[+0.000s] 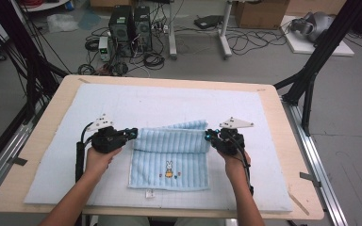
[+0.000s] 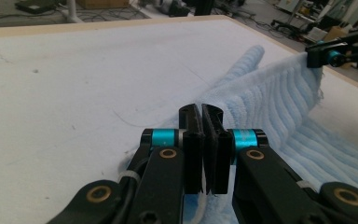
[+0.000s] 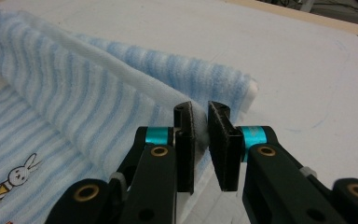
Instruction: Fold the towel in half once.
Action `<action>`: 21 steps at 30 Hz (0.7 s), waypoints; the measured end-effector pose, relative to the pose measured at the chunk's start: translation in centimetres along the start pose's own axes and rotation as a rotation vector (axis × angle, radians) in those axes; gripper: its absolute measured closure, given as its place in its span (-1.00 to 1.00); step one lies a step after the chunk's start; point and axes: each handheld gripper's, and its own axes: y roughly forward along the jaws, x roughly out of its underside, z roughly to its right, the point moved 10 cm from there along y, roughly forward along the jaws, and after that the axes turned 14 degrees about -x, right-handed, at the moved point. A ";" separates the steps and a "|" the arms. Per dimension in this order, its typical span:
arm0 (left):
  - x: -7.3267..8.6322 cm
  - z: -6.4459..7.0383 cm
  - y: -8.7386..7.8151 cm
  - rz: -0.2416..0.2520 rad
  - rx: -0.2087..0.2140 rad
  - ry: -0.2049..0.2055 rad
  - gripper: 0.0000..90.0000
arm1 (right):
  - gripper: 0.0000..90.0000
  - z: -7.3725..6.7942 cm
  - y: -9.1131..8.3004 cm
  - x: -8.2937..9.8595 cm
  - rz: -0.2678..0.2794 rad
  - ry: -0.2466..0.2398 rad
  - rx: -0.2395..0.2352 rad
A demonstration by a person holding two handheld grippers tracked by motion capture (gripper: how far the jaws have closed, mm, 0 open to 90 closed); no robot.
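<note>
The towel, pale blue with ribbed stripes and a small rabbit motif, lies on the white mat towards the near edge of the bench, about midway between its left and right edges. Its near part lies flat, with a small tag at the near hem. Its far edge is lifted and brought over towards the person, so that a rolled fold runs across the towel from left to right.

The left gripper is clamped on the left end of that raised edge; in the left gripper view its jaws stand almost together with cloth pinched between them. The right gripper grips the right end; in the right gripper view its jaws are a little apart with the towel's edge between them.

By the look of it, the fold is under way: both far corners are taken and the edge carried part of the way over, but not yet laid down. The near hem is uncovered, so the work left seems to be to carry the held edge on to the near hem, line the corners up, lower it and let go. Whether a second fold follows cannot be told.

Beyond the bench's far edge, computer towers and cables lie on the floor.
</note>
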 end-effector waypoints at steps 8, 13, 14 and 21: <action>-1.4 -0.4 0.9 0.060 -0.014 0.017 0.92 | 0.79 0.3 0.8 -0.7 0.017 -0.007 0.008; -1.2 0.2 0.4 0.047 0.018 0.006 0.92 | 0.79 -0.4 0.5 -0.7 0.017 -0.016 -0.021; -1.0 0.2 0.3 0.042 0.017 0.000 0.91 | 0.78 -0.5 0.3 -0.7 0.017 -0.022 -0.026; 0.6 0.4 -0.9 0.013 0.031 -0.009 0.89 | 0.78 -2.7 -0.3 0.6 -0.010 -0.082 -0.114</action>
